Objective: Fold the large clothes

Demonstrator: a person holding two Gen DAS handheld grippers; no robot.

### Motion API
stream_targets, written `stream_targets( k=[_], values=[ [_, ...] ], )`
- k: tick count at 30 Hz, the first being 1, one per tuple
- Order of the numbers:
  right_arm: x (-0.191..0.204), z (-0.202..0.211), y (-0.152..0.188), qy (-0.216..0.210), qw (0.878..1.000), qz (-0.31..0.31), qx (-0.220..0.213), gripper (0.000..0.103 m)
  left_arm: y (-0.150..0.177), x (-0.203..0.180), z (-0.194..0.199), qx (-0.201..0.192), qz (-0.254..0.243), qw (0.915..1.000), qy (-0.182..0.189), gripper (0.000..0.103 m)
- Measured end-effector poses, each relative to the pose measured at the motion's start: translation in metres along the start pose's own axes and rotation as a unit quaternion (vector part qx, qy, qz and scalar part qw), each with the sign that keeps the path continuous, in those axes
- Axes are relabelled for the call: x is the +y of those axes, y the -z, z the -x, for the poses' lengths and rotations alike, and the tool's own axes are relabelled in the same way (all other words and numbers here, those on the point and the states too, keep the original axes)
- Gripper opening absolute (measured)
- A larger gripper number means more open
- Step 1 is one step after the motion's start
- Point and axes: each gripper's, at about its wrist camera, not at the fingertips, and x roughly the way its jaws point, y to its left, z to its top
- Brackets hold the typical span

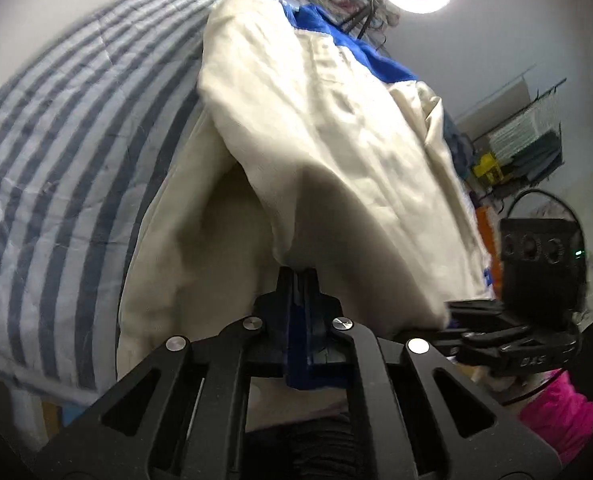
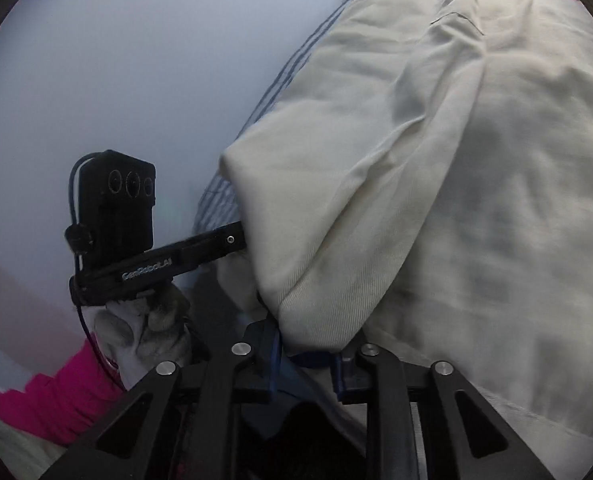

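The cream cotton jacket with blue shoulders (image 1: 328, 128) lies lifted off the blue-and-white striped quilt (image 1: 56, 152), its near hem raised. The left gripper (image 1: 298, 276) and right gripper (image 2: 308, 344) each clench a hem fold. Carrying both corners level and taut should give a straight fold.

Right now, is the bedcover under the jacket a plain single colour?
No, the bedcover beneath the cream jacket has blue and white stripes.
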Motion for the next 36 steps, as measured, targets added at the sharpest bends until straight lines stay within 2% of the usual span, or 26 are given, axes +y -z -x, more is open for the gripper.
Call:
stream_targets(
  k=[1,3,5,6,7,8,9,10,11,13,17,21,23,24,28,33,34,36],
  values=[
    [0.004,0.003,-0.001,-0.02,1.0,-0.001,-0.006,0.012,0.0,-0.002,0.008,-0.003,0.001,1.0,0.007,0.001],
    [0.015,0.026,-0.004,-0.117,0.992,-0.018,-0.035,0.01,0.0,-0.012,0.041,-0.017,0.006,0.9997,0.019,0.001],
    [0.016,0.044,-0.005,-0.159,0.985,-0.033,-0.055,0.01,0.003,-0.017,0.065,-0.027,0.006,0.9994,0.018,0.004],
    [0.014,0.046,-0.005,-0.162,0.985,-0.04,-0.053,0.011,0.005,-0.019,0.075,-0.032,0.002,0.9994,0.007,0.004],
    [0.012,0.045,-0.004,-0.154,0.986,-0.045,-0.043,0.016,0.007,-0.02,0.079,-0.036,-0.003,0.9993,-0.005,0.008],
    [0.01,0.038,-0.001,-0.122,0.992,-0.041,-0.02,0.019,0.009,-0.02,0.081,-0.037,-0.013,0.9988,-0.03,0.019],
    [0.009,0.028,0.002,-0.066,0.997,-0.032,0.01,0.035,0.011,-0.018,0.081,-0.035,-0.017,0.9982,-0.044,0.026],
    [0.008,0.019,0.003,-0.023,0.999,-0.026,0.03,0.05,0.013,-0.013,0.079,-0.032,-0.014,0.998,-0.052,0.04],
    [0.007,0.011,0.007,0.036,0.998,-0.017,0.055,0.05,0.015,-0.005,0.076,-0.028,0.001,0.998,-0.057,0.044],
    [0.01,0.009,0.013,0.089,0.994,0.008,0.066,0.05,0.019,0.009,0.071,-0.023,0.024,0.9976,-0.061,0.044],
    [0.024,0.026,0.005,0.111,0.992,0.039,0.034,0.05,0.022,0.022,0.058,-0.028,0.012,0.9918,-0.124,0.047],
    [0.041,0.052,-0.032,0.127,0.989,0.076,-0.014,0.051,0.013,0.039,0.038,-0.024,0.013,0.986,-0.164,0.047],
    [0.05,0.057,-0.062,0.142,0.985,0.093,-0.037,0.057,0.009,0.045,0.029,-0.022,0.014,0.9843,-0.175,0.047],
    [0.054,0.057,-0.079,0.15,0.982,0.102,-0.047,0.061,0.007,0.047,0.024,-0.02,0.015,0.9844,-0.174,0.047],
    [0.065,0.036,-0.14,0.166,0.978,0.117,-0.057,0.061,0.006,0.045,0.011,-0.014,0.0,0.9848,-0.173,0.047],
    [0.065,-0.014,-0.215,0.203,0.97,0.128,-0.039,0.061,0.006,0.041,0.004,-0.016,-0.018,0.9867,-0.161,0.047],
    [0.067,-0.016,-0.221,0.211,0.968,0.128,-0.036,0.061,0.006,0.04,0.004,-0.017,-0.021,0.9868,-0.16,0.046],
    [0.062,-0.042,-0.251,0.239,0.962,0.126,-0.029,0.061,0.005,0.04,0.002,-0.016,-0.029,0.9879,-0.151,0.034]
  ],
)
